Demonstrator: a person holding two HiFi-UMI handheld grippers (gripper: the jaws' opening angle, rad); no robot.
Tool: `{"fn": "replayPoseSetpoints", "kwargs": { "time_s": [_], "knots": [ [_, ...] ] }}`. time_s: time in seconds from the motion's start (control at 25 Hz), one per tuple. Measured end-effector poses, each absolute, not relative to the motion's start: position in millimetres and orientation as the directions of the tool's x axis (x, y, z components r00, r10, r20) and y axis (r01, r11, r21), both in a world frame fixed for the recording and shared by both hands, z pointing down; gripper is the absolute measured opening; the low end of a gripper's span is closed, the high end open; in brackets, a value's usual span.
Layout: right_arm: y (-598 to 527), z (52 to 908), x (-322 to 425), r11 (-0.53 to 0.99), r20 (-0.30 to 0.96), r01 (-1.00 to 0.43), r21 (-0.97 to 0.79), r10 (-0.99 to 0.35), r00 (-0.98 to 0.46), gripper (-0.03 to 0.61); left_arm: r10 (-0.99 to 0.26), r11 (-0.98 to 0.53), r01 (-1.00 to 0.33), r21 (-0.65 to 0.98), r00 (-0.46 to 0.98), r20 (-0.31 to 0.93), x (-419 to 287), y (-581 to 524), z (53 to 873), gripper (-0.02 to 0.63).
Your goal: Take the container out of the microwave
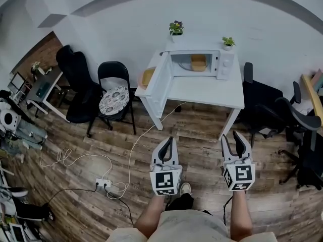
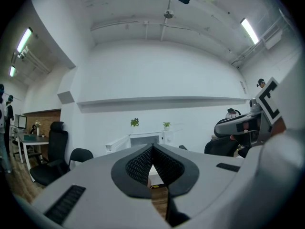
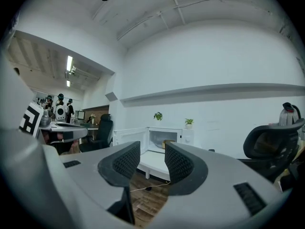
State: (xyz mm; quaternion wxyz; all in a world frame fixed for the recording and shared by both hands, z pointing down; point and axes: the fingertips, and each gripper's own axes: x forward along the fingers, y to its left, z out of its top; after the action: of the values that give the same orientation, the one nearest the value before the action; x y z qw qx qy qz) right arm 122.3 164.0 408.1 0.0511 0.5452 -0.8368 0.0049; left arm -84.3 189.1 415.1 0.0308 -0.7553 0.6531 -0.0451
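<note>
Legs (image 1: 166, 221) and one shoe (image 1: 185, 188) are showing at the bottom of the head view, standing on the plank floor (image 1: 101, 135). Just ahead of them I am holding both tools low, well apart from the work.

Left gripper (image 1: 169, 140): jaws are meeting at the tips, ribbed pads (image 2: 138, 163) touching, nothing between them.

Right gripper (image 1: 231, 135): jaws are standing apart, pads (image 3: 127, 162) empty, the microwave showing in the gap between them.

Microwave (image 1: 225, 64) is sitting at the back of a white table (image 1: 207, 92) against the wall. Its door (image 1: 160, 82) is hanging wide open toward the left. A tan container (image 1: 198, 62) is resting inside the cavity, on its floor.

Relation that matters: the container is lying straight ahead of me and far off, higher than both grippers, roughly between their two lines. In the right gripper view it is peeking out at the inner edge of the right-hand jaw.

I am judging the right gripper the better placed. It is already open, and the door is crowding the left side of the approach.

I am reading the container's long axis as running side to side across the opening, broad side facing me. It is too small from where I stand to be sure, and I am making out no handle or lid.
</note>
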Motion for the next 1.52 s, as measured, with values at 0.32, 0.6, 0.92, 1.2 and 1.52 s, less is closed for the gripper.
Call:
{"fn": "replayPoseSetpoints", "kwargs": {
  "time_s": [0.32, 0.6, 0.92, 1.2, 1.52],
  "knots": [
    [120, 410, 97, 0.401, 0.119, -0.913, 0.073, -0.913, -0.391, 0.170, -0.988, -0.152, -0.983, -0.103, 0.149, 0.034, -112, 140, 419, 0.006],
    [85, 407, 79, 0.394, 0.129, -0.915, 0.087, -0.915, -0.382, 0.170, -0.985, -0.171, -0.981, -0.092, 0.169, 0.035, -125, 102, 418, 0.006],
    [51, 414, 61, 0.387, 0.158, -0.917, 0.098, -0.916, -0.370, 0.170, -0.981, -0.193, -0.978, -0.078, 0.190, 0.045, -142, 63, 423, 0.006],
    [30, 414, 51, 0.379, 0.158, -0.919, 0.109, -0.919, -0.360, 0.170, -0.977, -0.212, -0.975, -0.068, 0.210, 0.035, -147, 38, 425, 0.006],
    [13, 403, 43, 0.380, 0.127, -0.918, 0.111, -0.922, -0.366, 0.170, -0.978, -0.209, -0.975, -0.076, 0.208, 0.016, -153, 22, 415, 0.006]
  ]
}}
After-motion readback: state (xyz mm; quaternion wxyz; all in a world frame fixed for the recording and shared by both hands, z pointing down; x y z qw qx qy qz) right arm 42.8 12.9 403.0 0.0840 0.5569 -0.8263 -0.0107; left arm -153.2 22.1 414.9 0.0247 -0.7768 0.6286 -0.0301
